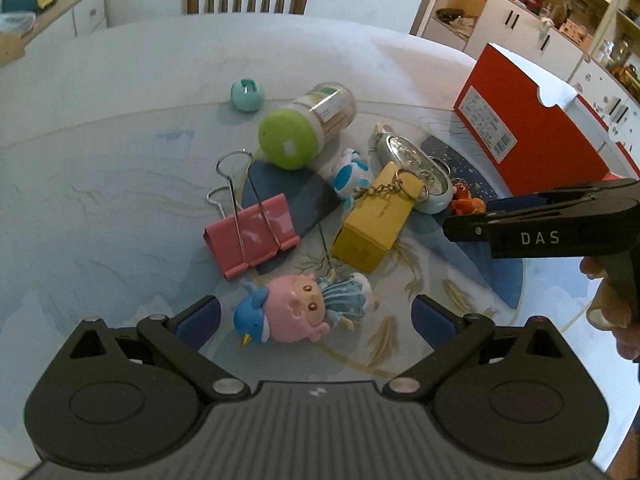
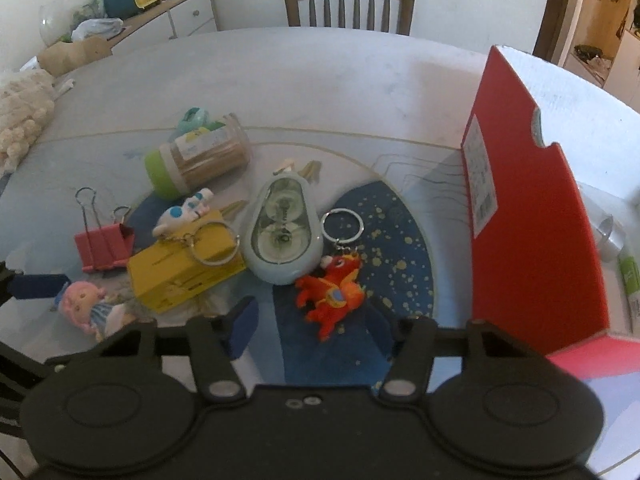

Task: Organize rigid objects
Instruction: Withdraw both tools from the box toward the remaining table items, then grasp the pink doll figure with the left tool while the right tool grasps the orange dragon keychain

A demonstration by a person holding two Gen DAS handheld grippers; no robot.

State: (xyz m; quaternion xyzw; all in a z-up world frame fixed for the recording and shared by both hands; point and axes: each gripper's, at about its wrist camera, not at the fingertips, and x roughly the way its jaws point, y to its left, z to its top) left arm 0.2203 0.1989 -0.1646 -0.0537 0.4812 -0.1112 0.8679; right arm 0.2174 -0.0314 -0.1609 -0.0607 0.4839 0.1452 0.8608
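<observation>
- Left gripper [image 1: 316, 322]: jaws spread, straddling the pink doll [image 1: 298, 312] near the table's [image 1: 120, 100] front edge; nothing pinched, likely lining up a grasp.
- Table centre: clip [image 1: 252, 236], yellow box [image 1: 374, 226], jar [image 1: 306, 124] heaped loose, unsorted.
- Right gripper [image 2: 316, 326]: jaws half spread around the red toy [image 2: 332, 294], not pressing.
- Right edge: red carton [image 2: 532, 216], probably the bin.

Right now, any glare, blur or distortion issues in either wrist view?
Left wrist: sharp; glare streaks on the pink binder clip; fisheye bows the table edge. Right wrist: softer; the red toy between the claw fingers is slightly blurred; the red box looms, edges curved.
</observation>
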